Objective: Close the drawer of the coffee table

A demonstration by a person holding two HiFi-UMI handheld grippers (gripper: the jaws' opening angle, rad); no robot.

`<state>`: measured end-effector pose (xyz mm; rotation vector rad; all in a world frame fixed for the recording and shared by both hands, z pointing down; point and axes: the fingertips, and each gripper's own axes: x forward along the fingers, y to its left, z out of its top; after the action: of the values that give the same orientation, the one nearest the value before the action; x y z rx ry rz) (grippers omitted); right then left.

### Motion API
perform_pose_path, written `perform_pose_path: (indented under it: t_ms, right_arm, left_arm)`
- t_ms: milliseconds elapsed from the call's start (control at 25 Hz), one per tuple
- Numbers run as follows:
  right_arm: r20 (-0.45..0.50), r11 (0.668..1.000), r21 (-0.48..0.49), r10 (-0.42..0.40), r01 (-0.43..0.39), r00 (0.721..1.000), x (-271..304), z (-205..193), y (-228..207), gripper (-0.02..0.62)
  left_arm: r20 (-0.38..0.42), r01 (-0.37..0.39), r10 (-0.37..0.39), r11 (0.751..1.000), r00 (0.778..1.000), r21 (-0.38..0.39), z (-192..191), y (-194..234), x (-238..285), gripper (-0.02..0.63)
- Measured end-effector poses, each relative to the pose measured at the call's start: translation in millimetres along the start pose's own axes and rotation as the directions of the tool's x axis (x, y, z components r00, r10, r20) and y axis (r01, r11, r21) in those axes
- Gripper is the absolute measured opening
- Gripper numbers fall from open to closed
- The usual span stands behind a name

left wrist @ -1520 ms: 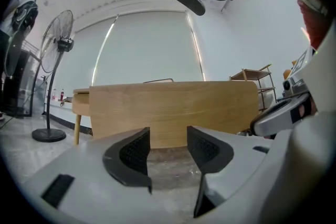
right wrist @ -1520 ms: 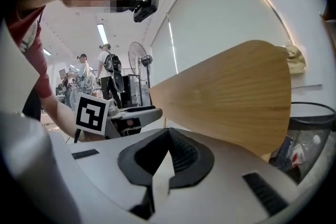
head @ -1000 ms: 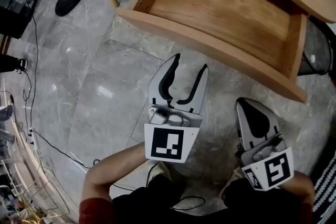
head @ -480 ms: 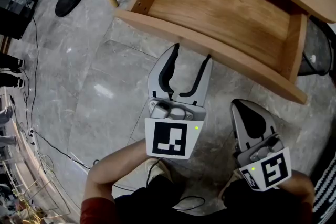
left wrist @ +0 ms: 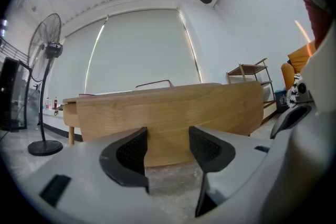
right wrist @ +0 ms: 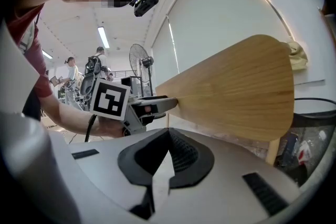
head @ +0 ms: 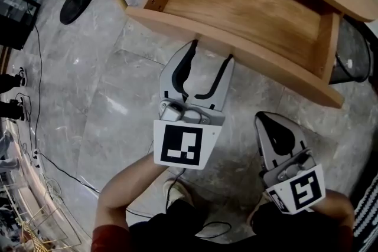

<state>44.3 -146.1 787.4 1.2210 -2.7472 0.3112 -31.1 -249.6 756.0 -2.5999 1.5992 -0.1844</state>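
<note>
Your head camera looks steeply down on the open light wooden drawer (head: 248,3). The camera on the left tongs (head: 211,51) faces its front closely, the one on the right tongs (head: 267,120) obliquely.

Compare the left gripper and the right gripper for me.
The left gripper has its jaws open, having just been opening, with nothing between them; the right gripper has its jaws shut. The left gripper has its tips up at the drawer front; the right gripper hangs back from it. Both are empty.
</note>
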Motion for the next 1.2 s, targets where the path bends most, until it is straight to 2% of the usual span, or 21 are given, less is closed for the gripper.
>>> perform_pose_path:
  t_ms: [200, 320, 600, 920, 1200]
  right_arm:
    - [0.012, 1.000, 0.005, -0.018, 0.018, 1.000, -1, 0, -7, -0.003]
    - [0.016, 0.999, 0.008, -0.032, 0.032, 0.999, -2, 0, -12, -0.003]
    - [0.042, 0.997, 0.020, -0.076, 0.075, 0.996, -1, 6, -29, -0.003]
    - [0.054, 0.993, 0.034, -0.114, 0.112, 0.992, 3, 5, -48, -0.003]
    - [0.057, 0.979, 0.023, -0.206, 0.205, 0.977, 5, 6, -88, -0.003]
  left_arm:
    - [0.026, 0.003, -0.003, 1.000, 1.000, -0.001, 8, 4, 28, 0.233]
    - [0.052, -0.001, 0.002, 1.000, 0.999, -0.031, 16, 5, 40, 0.233]
    - [0.037, -0.009, 0.012, 0.998, 0.999, -0.059, 22, 7, 66, 0.235]
    - [0.047, -0.017, 0.019, 0.999, 0.999, -0.044, 22, 8, 95, 0.233]
    - [0.050, -0.005, 0.007, 0.999, 0.999, -0.039, 26, 9, 122, 0.233]
